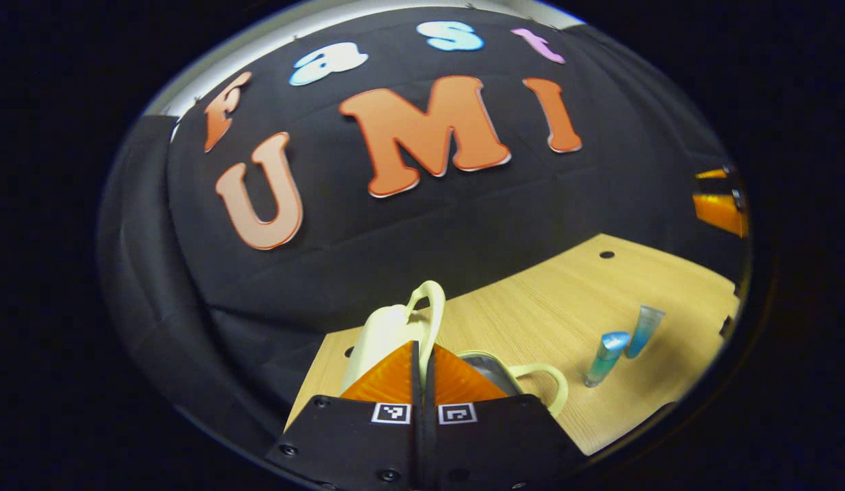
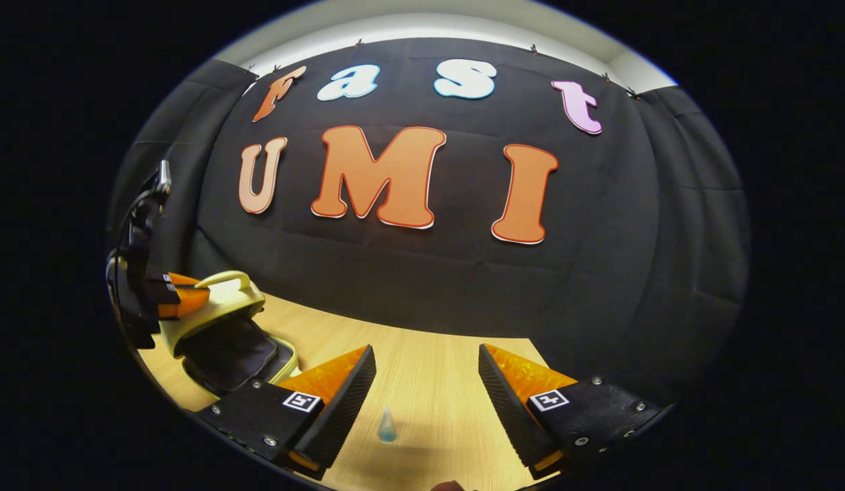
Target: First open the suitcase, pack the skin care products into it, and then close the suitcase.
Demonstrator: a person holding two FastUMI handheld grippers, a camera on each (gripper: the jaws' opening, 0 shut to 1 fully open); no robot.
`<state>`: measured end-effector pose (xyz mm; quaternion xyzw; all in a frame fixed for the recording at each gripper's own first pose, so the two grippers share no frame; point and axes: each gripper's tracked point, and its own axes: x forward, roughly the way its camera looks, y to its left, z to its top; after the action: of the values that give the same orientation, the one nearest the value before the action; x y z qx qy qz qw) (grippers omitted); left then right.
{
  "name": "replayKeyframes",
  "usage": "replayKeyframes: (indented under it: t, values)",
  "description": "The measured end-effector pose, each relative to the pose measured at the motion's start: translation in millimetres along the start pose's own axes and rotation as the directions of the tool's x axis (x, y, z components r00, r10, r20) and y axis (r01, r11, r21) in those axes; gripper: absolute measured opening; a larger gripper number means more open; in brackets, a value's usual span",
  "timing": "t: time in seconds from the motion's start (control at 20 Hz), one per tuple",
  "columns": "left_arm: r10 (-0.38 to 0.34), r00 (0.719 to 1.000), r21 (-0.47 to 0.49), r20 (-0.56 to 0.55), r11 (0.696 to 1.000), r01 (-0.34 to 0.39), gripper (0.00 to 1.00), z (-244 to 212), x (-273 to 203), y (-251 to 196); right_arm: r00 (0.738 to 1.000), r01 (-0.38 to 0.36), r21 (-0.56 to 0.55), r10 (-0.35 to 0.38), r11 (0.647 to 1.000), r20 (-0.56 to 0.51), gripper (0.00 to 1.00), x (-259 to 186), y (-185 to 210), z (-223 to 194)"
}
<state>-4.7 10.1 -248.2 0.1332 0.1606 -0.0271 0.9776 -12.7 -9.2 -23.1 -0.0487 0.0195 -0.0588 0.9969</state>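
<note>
Two tongs work over a wooden bench; the left tongs are pinched narrow on the raised lid of a pale yellow suitcase, whose dark lining shows; the right tongs gape wide above a small blue tube. Two blue tubes stand well apart from the case. If the lid slips free it could drop shut; a careless closing could topple the upright tube.

Both the left gripper and the right gripper are wearing black screw-studded bodies bearing small square black-and-white markers just behind their ribbed wedge-shaped fingers.
</note>
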Motion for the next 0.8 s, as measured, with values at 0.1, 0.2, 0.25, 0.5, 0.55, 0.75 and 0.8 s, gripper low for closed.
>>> replayKeyframes:
  t: [0.1, 0.2, 0.25, 0.5, 0.55, 0.75, 0.8]
  values:
    - [0.035, 0.999, -0.096, 0.011, 0.995, -0.033, 0.0, 1.8, -2.9, 9.4, 1.0, -0.009, -0.006, 0.009, 1.0, -0.003, 0.95, 2.3, 8.7, 2.5]
    - [0.066, 0.998, -0.19, 0.02, 0.98, -0.061, 0.0, 2.7, -5.2, 16.9, 1.0, -0.018, -0.012, 0.018, 1.0, 0.0, 0.95, 5.0, 18.8, 6.0]
    - [0.081, 0.996, -0.231, 0.026, 0.97, -0.073, 0.0, 1.8, -4.0, 20.0, 1.0, -0.021, -0.012, 0.021, 1.0, 0.001, 0.95, 6.5, 22.2, 6.8]
    - [0.171, 0.985, -0.304, 0.005, 0.939, -0.161, 0.0, -8.0, 0.3, 33.0, 1.0, -0.022, 0.008, 0.022, 1.0, -0.016, 0.95, 12.0, 38.4, 8.4]
    - [0.184, 0.983, -0.331, -0.002, 0.928, -0.174, 0.0, -8.5, -0.7, 41.2, 1.0, -0.018, 0.01, 0.019, 1.0, -0.02, 0.95, 13.2, 41.3, 7.6]
    - [0.257, 0.963, -0.453, -0.08, 0.851, -0.264, 0.0, -24.4, -2.7, 53.6, 1.0, -0.004, 0.013, 0.004, 1.0, -0.03, 0.95, 18.8, 52.4, 9.1]
    - [0.272, 0.956, -0.47, -0.111, 0.833, -0.292, 0.0, -30.5, -2.4, 55.5, 1.0, -0.002, 0.012, 0.003, 1.0, -0.031, 0.95, 19.6, 55.4, 9.3]
